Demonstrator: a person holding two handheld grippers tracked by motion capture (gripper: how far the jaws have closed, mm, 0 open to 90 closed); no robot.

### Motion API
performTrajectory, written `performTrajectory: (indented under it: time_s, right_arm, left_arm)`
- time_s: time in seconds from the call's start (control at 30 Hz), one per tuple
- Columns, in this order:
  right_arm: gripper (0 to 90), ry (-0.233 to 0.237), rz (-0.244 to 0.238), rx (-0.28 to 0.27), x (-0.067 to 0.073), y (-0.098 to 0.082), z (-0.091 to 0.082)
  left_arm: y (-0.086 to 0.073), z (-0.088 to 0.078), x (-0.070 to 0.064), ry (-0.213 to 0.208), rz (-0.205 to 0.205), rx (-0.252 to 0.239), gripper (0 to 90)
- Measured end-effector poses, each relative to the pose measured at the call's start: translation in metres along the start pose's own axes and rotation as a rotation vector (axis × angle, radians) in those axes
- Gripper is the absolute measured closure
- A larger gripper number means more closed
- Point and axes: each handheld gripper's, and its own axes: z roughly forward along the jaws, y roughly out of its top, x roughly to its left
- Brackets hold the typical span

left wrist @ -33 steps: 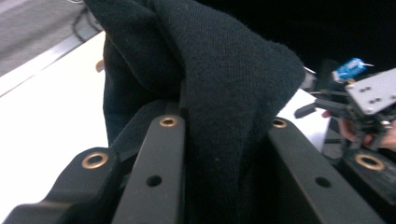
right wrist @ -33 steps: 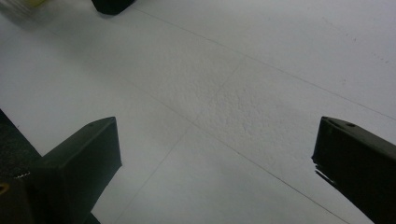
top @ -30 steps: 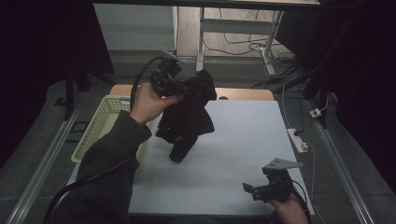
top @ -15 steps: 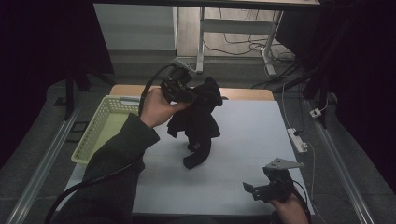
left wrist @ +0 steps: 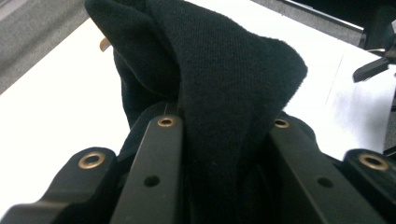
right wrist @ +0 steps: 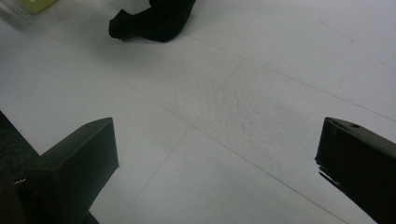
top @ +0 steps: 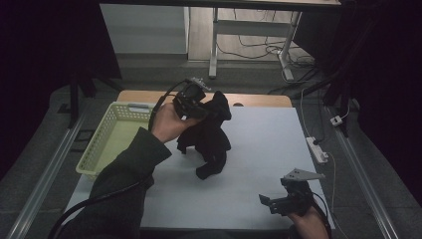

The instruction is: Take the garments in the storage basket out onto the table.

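A black garment (top: 211, 137) hangs bunched from my left gripper (top: 196, 102), which is shut on its upper fold over the middle of the white table (top: 263, 139). The cloth's lower end rests on the tabletop. In the left gripper view the black knit cloth (left wrist: 224, 84) is wedged between the two jaws of the left gripper (left wrist: 222, 123) and bulges above them. My right gripper (top: 273, 201) sits low at the table's near right, open, with nothing between its jaws. In the right gripper view the right gripper (right wrist: 215, 140) stands wide apart over bare table, the garment's end (right wrist: 149, 23) far ahead.
A pale yellow-green plastic basket (top: 102, 144) stands at the table's left edge. A white power strip (top: 317, 149) with its cable lies on the floor past the right edge. A desk frame and cables stand behind the table.
My left hand has carried the garment rightward and down. The cloth hung free before; now its lower end lies on the table. The right gripper has kept still.
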Motion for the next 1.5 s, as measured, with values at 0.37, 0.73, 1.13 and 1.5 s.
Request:
performTrajectory:
  time_s: [0.37,0.73,1.13,1.5]
  right_arm:
    - [0.0,-0.003,-0.004,0.005,0.000,0.000,0.000]
    - [0.0,0.000,-0.010,0.008,0.001,0.000,0.001]
    - [0.0,-0.002,-0.017,0.013,0.001,0.000,0.001]
    - [0.0,-0.004,-0.023,0.018,0.002,0.000,0.002]
  left_arm:
    - [-0.020,0.027,0.007,-0.007,-0.027,0.033,76.5]
    - [-0.039,0.050,0.012,-0.031,-0.067,0.055,76.0]
    - [-0.062,0.074,0.017,-0.059,-0.124,0.062,75.5]
    - [-0.082,0.096,0.015,-0.074,-0.154,0.077,72.2]
